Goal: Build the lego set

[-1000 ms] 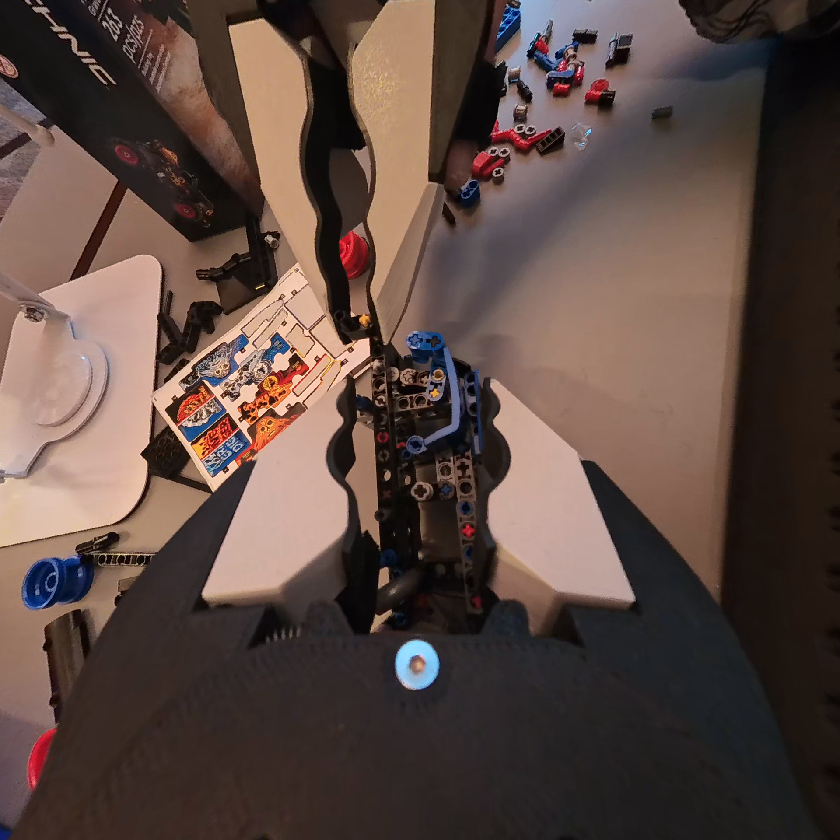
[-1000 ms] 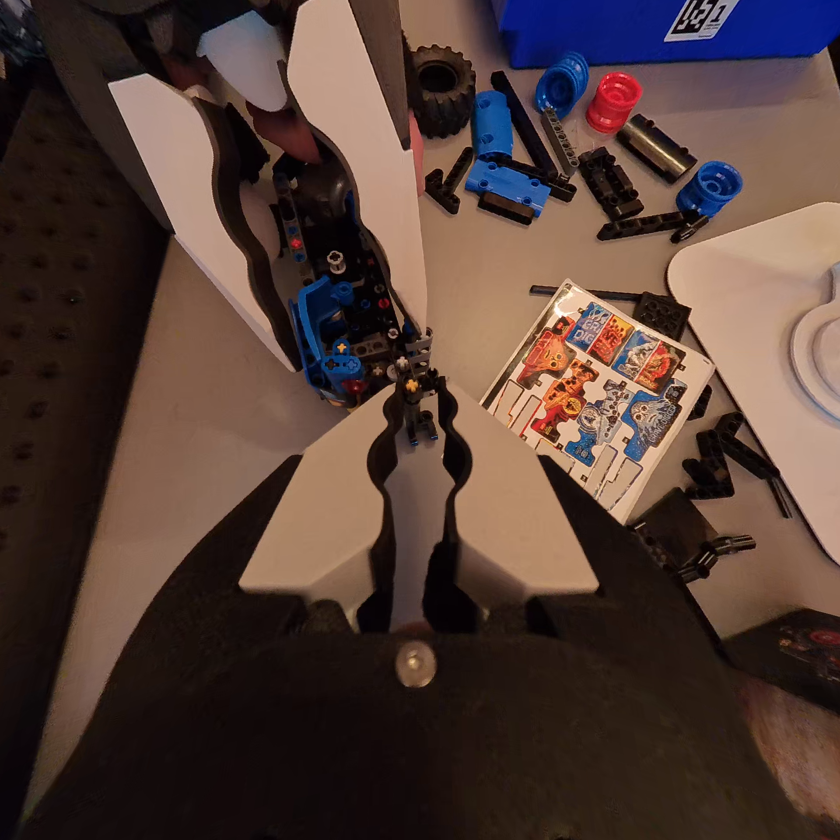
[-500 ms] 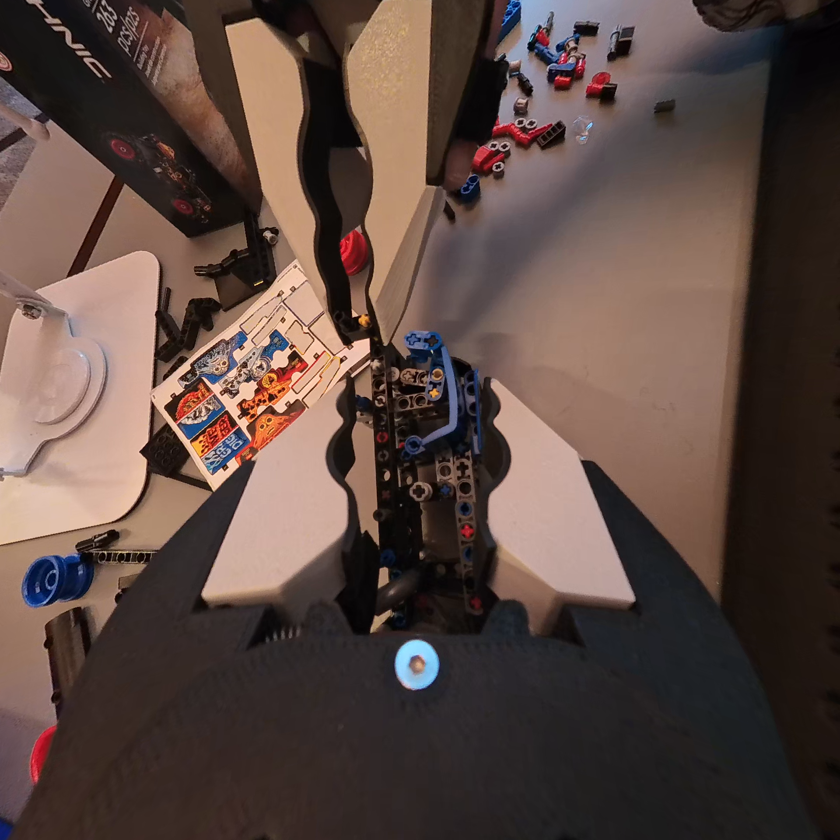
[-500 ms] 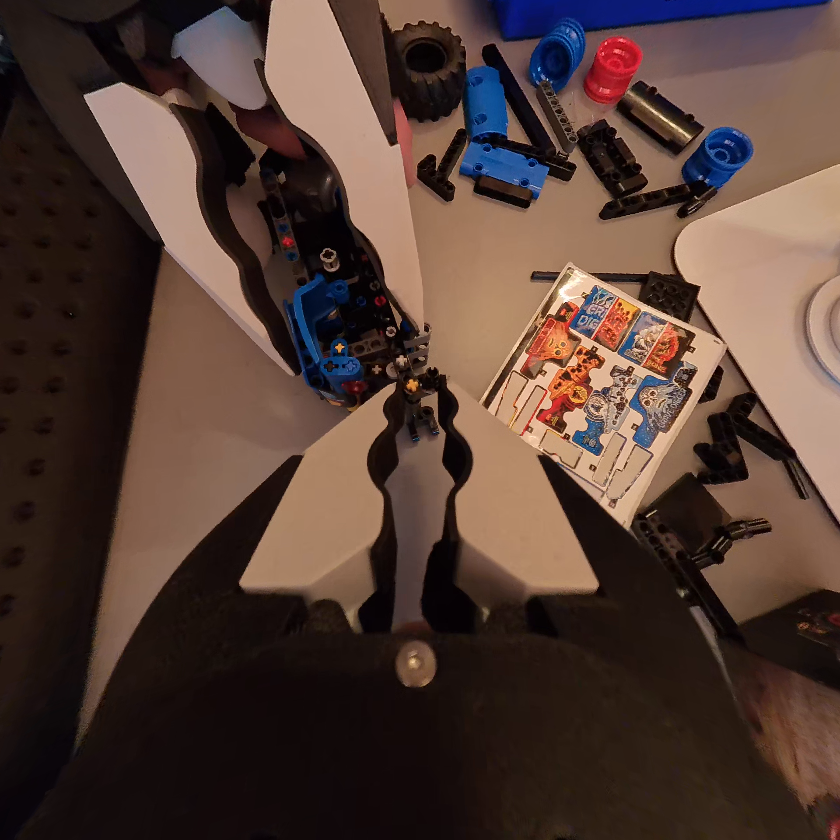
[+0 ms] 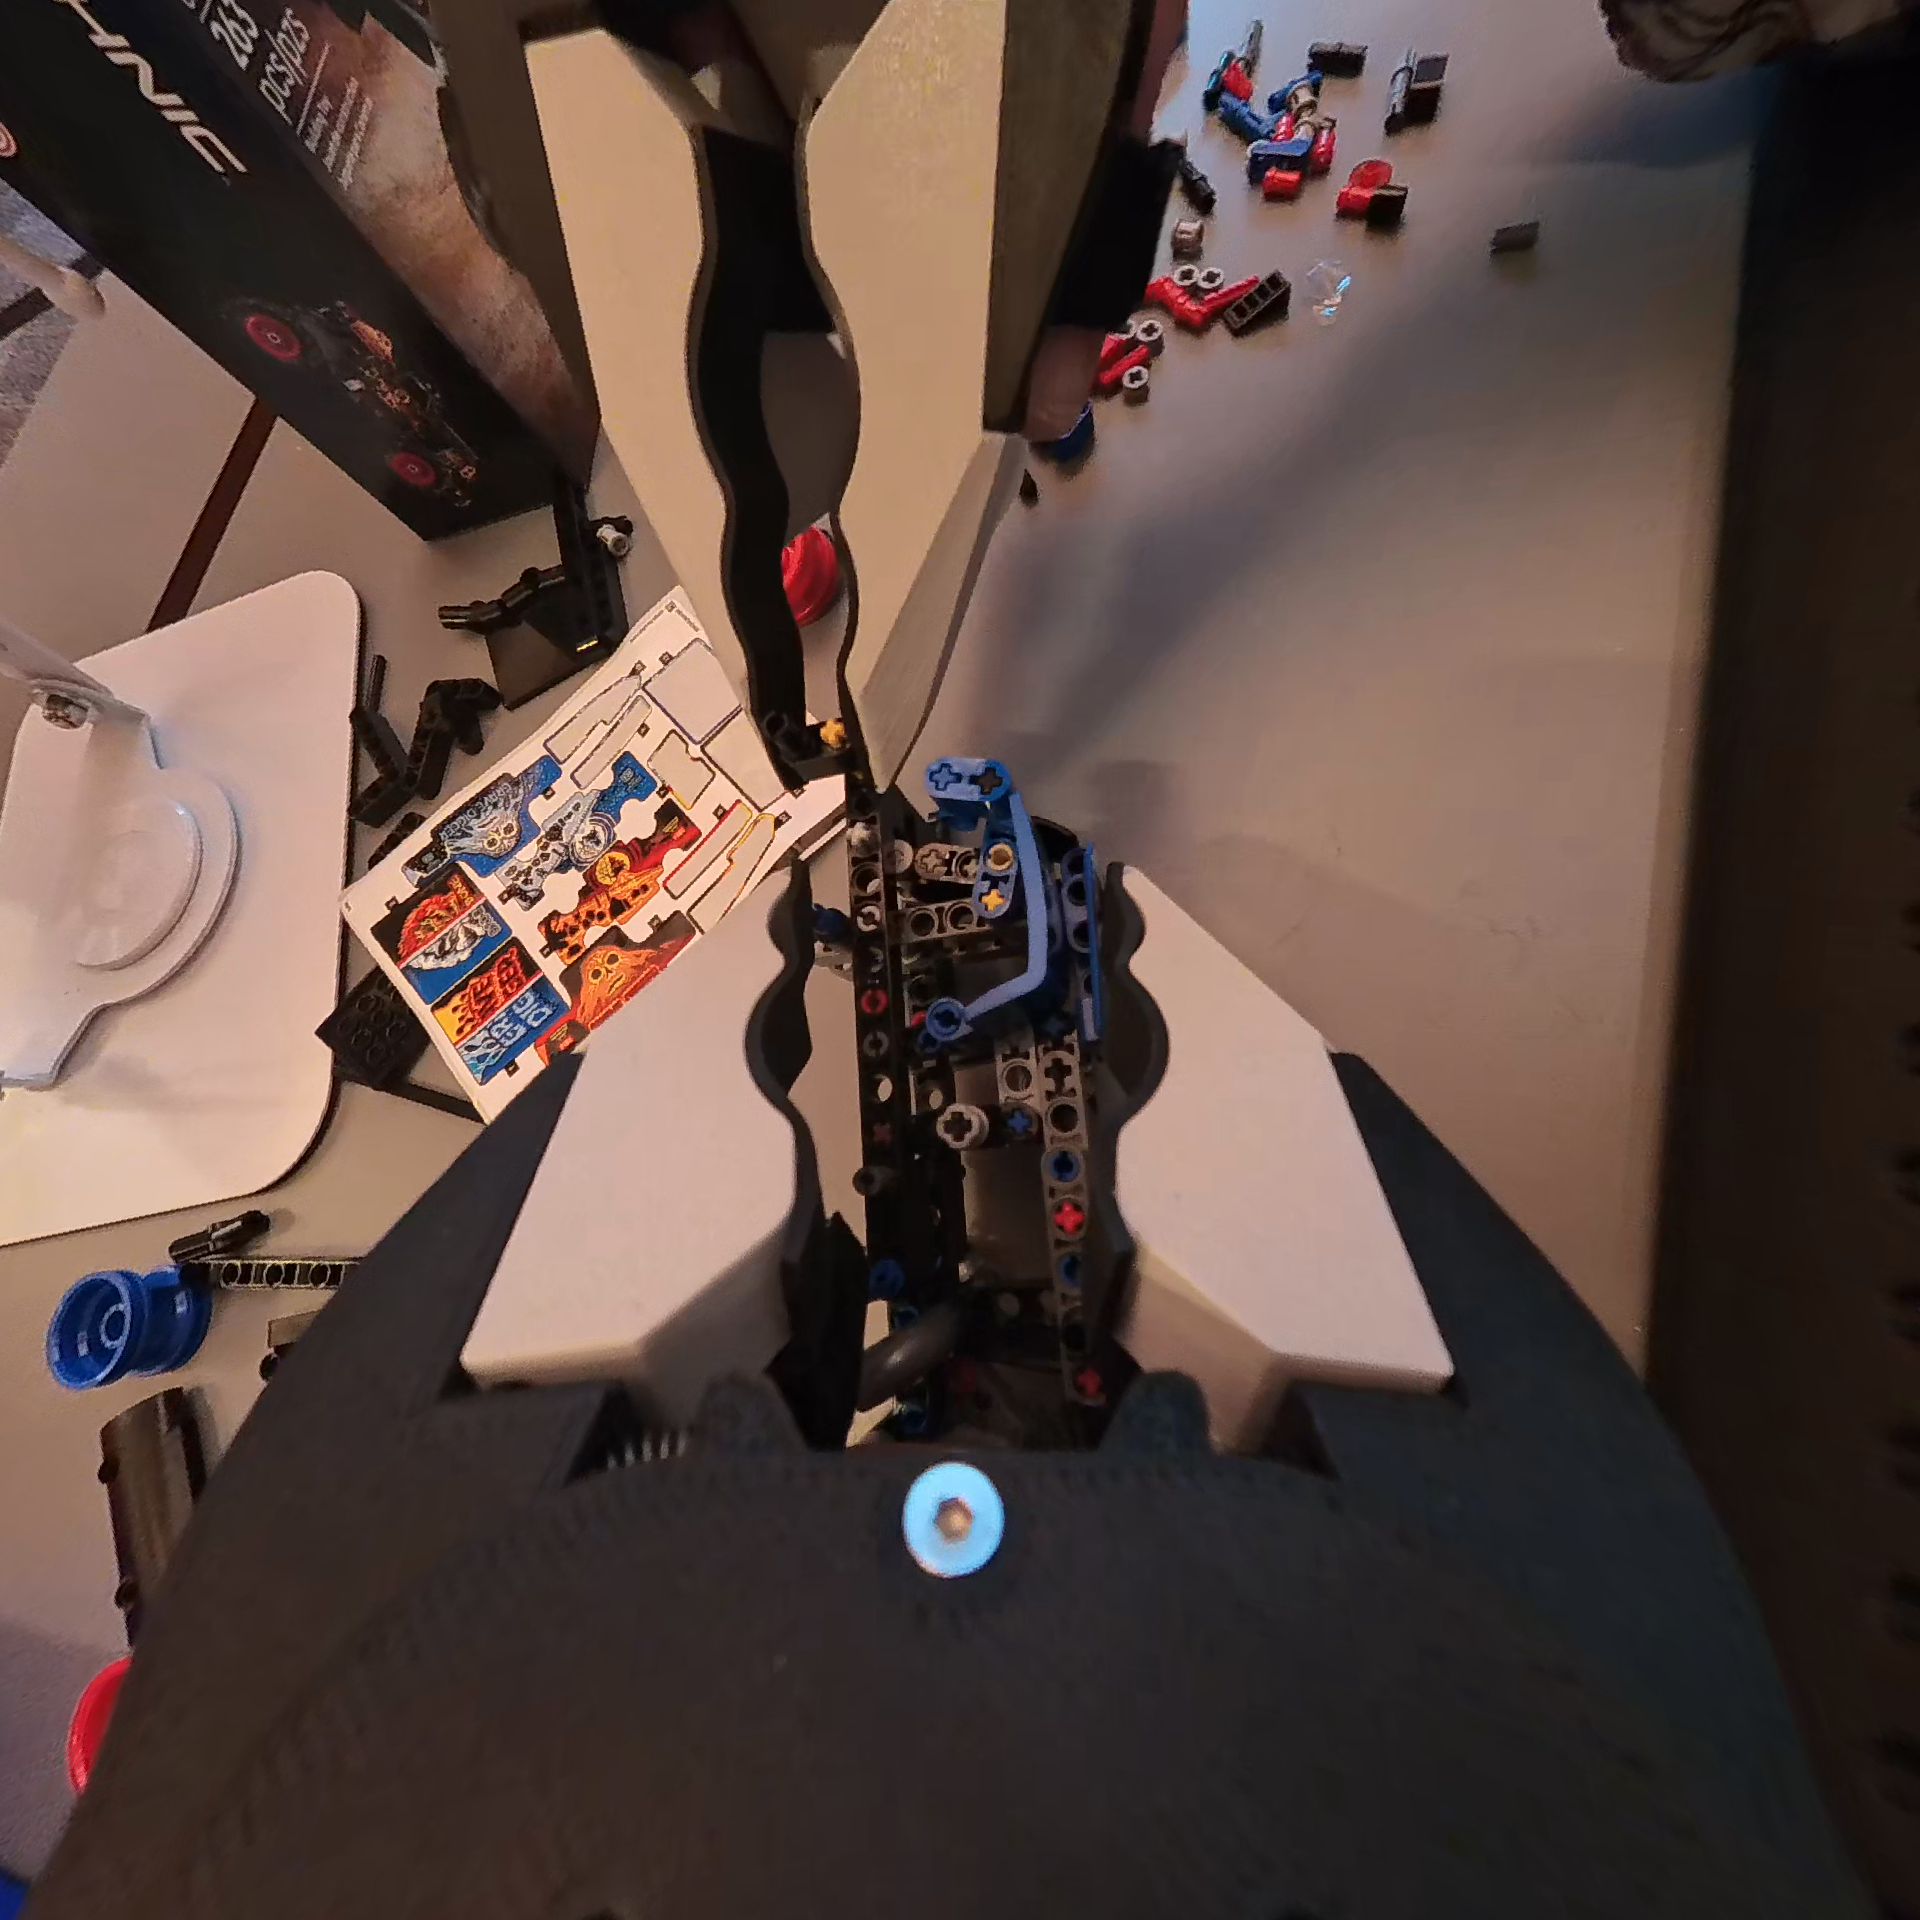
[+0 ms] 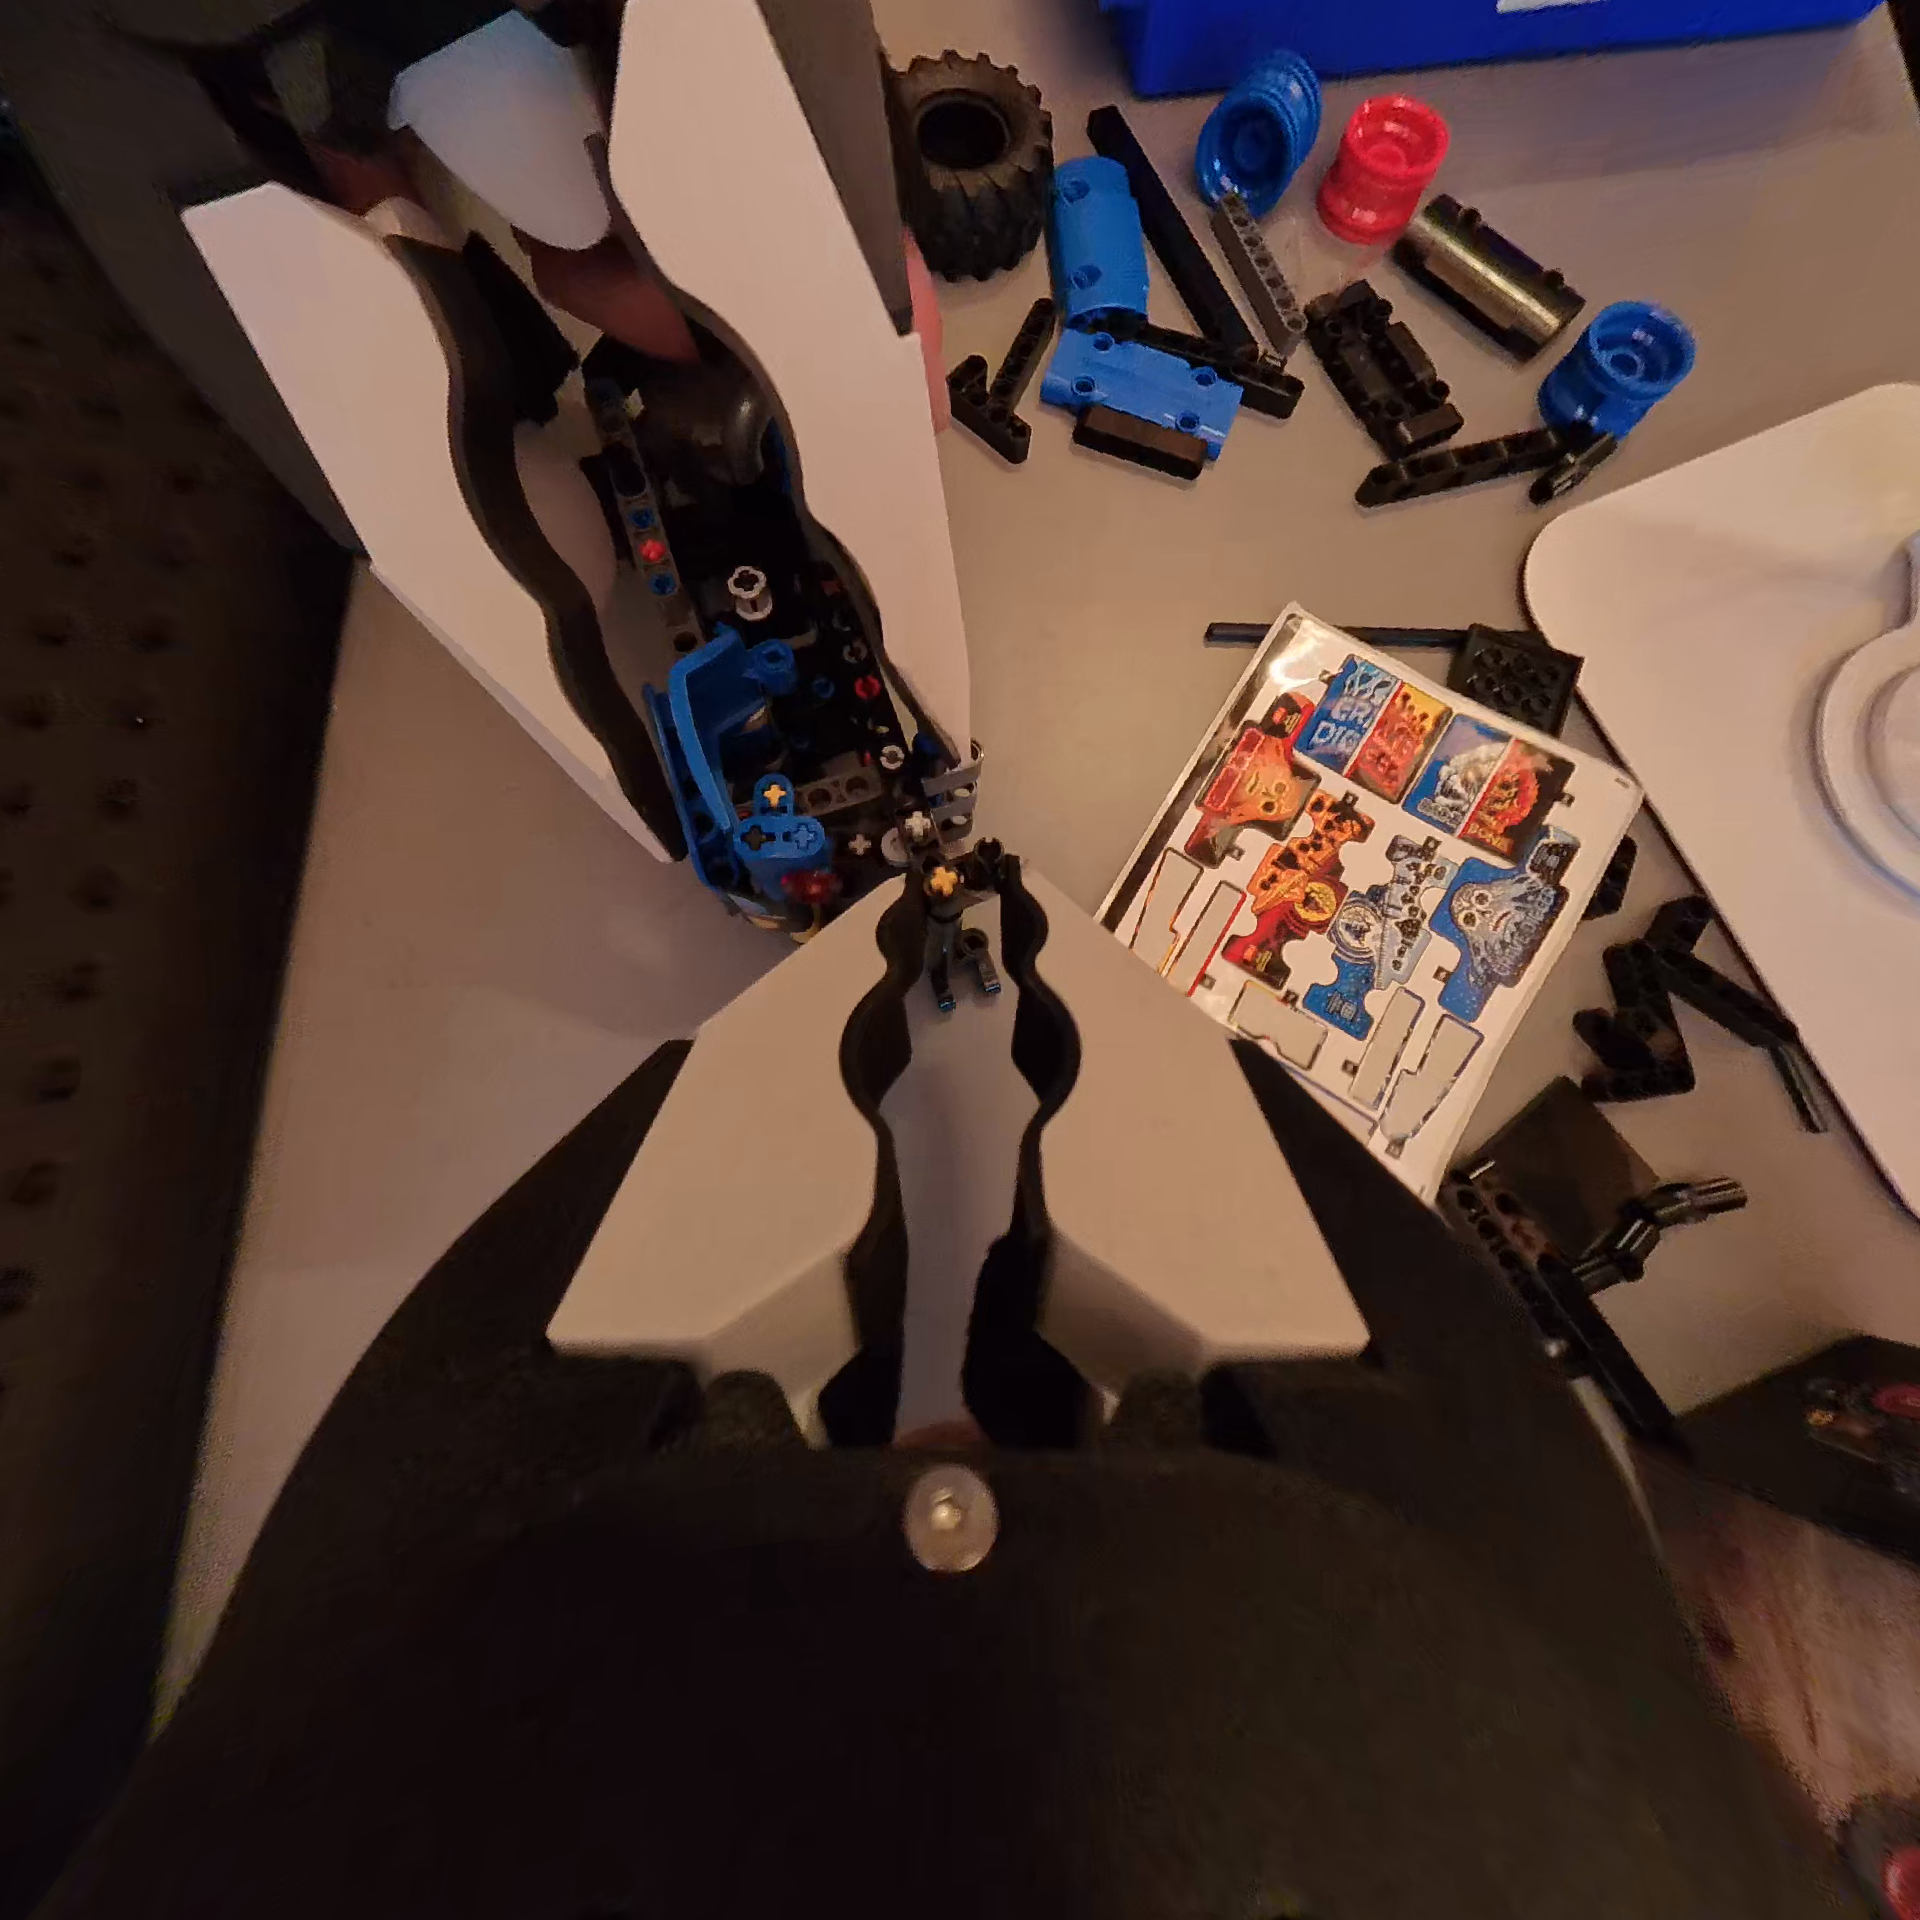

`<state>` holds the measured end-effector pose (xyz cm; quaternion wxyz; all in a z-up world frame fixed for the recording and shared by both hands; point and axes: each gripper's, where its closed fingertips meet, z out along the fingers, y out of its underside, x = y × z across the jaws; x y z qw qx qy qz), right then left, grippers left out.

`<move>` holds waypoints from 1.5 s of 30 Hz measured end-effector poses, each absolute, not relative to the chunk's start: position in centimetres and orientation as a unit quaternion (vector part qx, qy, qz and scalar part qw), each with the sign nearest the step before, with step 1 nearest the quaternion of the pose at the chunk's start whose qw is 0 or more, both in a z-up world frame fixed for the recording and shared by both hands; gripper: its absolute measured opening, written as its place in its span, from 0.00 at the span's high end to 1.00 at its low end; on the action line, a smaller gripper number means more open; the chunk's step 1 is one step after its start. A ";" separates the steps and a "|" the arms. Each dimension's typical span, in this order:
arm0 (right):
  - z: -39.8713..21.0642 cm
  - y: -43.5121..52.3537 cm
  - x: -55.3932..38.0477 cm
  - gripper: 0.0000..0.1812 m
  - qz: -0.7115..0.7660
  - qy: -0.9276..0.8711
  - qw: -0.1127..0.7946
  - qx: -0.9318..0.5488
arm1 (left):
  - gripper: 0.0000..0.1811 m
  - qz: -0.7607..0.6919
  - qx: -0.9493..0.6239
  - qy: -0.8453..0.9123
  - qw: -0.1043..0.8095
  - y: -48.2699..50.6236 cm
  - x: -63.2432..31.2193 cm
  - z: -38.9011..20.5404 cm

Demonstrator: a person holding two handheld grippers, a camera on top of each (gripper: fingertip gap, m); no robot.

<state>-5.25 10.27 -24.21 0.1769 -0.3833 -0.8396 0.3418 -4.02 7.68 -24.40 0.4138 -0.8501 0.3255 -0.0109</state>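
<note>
While the left gripper (image 5: pixel 961 914) stays clamped across the sides of the partly built lego chassis (image 5: pixel 977 1039), the model runs lengthwise between its two fingers, blue curved piece at the far end. In the left wrist view, a white stand base (image 5: pixel 187 935) sits at 9 o'clock, the sticker sheet (image 5: pixel 582 894) at 10 o'clock on the grey worktop (image 5: pixel 1351 675), the set's box (image 5: pixel 291 229) at 11 o'clock. The right gripper (image 5: pixel 821 743) comes in from 12 o'clock, pinching a small black connector piece (image 6: pixel 951 914) with a yellow axle end, its tip touching the chassis's far end. A scatter of small red and blue parts (image 5: pixel 1278 125) lies at 1 o'clock. In the right wrist view, a black tyre (image 6: pixel 971 166) sits at 12 o'clock, blue and red wheel hubs (image 6: pixel 1320 145) at 1 o'clock.
</note>
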 end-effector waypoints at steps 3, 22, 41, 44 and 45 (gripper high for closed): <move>-24.2 10.2 -5.3 0.93 0.354 -0.841 0.182 -0.367 | 0.70 -0.011 -0.850 0.326 0.414 7.7 -4.0 -24.4; -23.5 9.6 -4.6 0.86 0.358 -0.816 0.136 -0.433 | 0.70 -0.014 -0.850 0.329 0.411 7.5 -4.0 -24.5; -21.8 29.6 7.4 0.87 0.200 -0.696 0.308 -0.617 | 0.70 -0.030 -0.838 0.362 0.408 6.1 -3.8 -24.1; -22.4 29.8 8.7 0.87 0.196 -0.697 0.297 -0.622 | 0.70 -0.034 -0.836 0.364 0.409 5.9 -3.9 -24.1; -22.7 29.8 9.1 0.87 0.194 -0.699 0.292 -0.624 | 0.69 -0.036 -0.836 0.365 0.409 5.8 -3.9 -24.0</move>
